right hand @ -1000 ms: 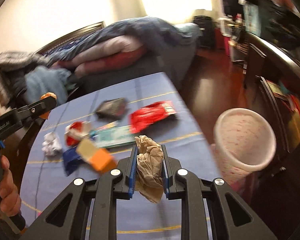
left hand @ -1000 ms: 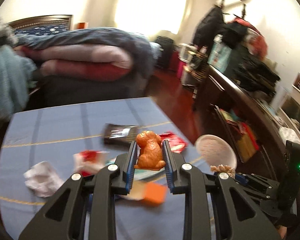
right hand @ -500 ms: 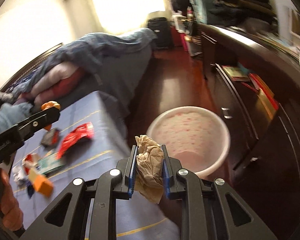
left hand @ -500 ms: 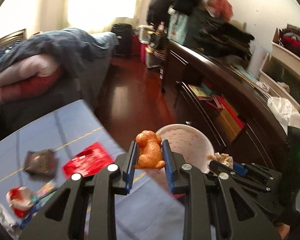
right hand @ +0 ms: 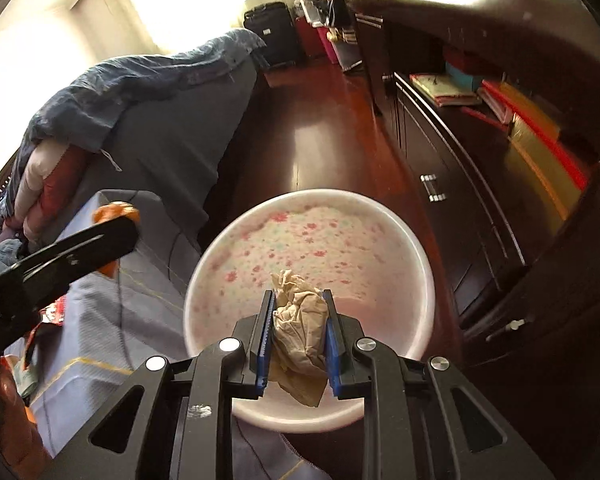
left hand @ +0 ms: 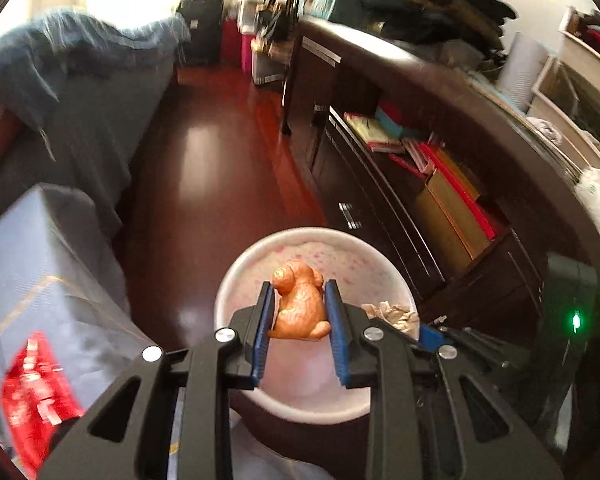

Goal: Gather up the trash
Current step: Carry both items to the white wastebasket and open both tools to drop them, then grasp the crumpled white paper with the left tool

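Observation:
An orange dog-shaped figure [left hand: 300,308] is clamped in my left gripper [left hand: 299,285], which is shut on it above the white flower-patterned bin [left hand: 300,233]. In the right wrist view, my right gripper [right hand: 298,294] hangs over the same bin [right hand: 312,197] with a crumpled brown paper [right hand: 300,328] between its blue pads. Those jaws are opening, and the paper still touches both pads. The paper [left hand: 392,314] also shows to the right in the left wrist view. The orange figure [right hand: 116,211] appears at the left of the right wrist view.
The blue-clothed table [left hand: 32,260] lies to the left of the bin, with a red wrapper [left hand: 36,392] on it. A dark cabinet with books [left hand: 420,200] stands to the right. Red-brown floor [left hand: 204,160] runs ahead, with a bed with blankets [right hand: 140,92] beyond it.
Both grippers swung from above the table to above the bin and sank towards it. The trash on the table slid out to the left. The right jaws stand slightly wider.

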Tool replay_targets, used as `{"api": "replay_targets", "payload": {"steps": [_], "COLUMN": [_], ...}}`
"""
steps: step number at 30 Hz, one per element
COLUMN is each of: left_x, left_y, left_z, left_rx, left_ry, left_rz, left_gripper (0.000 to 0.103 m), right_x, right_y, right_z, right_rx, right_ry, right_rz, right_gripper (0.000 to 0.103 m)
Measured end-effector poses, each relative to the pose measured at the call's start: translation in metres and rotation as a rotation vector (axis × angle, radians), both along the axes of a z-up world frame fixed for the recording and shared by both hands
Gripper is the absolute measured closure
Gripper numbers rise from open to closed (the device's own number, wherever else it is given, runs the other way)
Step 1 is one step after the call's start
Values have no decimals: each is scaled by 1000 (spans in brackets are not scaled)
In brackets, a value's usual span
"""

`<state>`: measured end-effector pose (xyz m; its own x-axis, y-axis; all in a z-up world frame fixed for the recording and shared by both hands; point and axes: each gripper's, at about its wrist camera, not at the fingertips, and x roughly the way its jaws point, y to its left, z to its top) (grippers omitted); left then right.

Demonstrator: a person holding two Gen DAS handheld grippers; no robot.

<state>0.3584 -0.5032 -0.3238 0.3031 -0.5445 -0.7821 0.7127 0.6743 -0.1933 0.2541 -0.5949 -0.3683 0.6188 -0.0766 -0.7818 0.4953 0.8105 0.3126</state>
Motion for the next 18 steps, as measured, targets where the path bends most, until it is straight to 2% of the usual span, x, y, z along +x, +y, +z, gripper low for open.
{"api": "replay_targets", "payload": {"steps": [2,4,6,9,12,18], "left_x": [8,16,25,33,32,21], "left_y": [-7,-11,-11,-9,-6,14], "left_z": [-10,-19,-24,-26,-20,6], "left_rx": [1,-5,-35,-71,-80,-74], "left_ry": [35,74,126,167,160,119], "left_rz": [18,36,67,89,95,128], "left_gripper": [74,64,49,46,44,39], "right_x": [1,2,0,0,-3,-9], "right_y": [-3,-3,-5,-8,-7,8], "right_z": [-5,-6,-7,-8,-5,10], "right_rx": [-9,-19,-31,-39,-58,-109], "right_ry": [-1,-9,-4,5,11,29], "right_rz": [-4,-11,-21,-26,-28,-28], "right_gripper": [72,68,66,65,65,54]}}
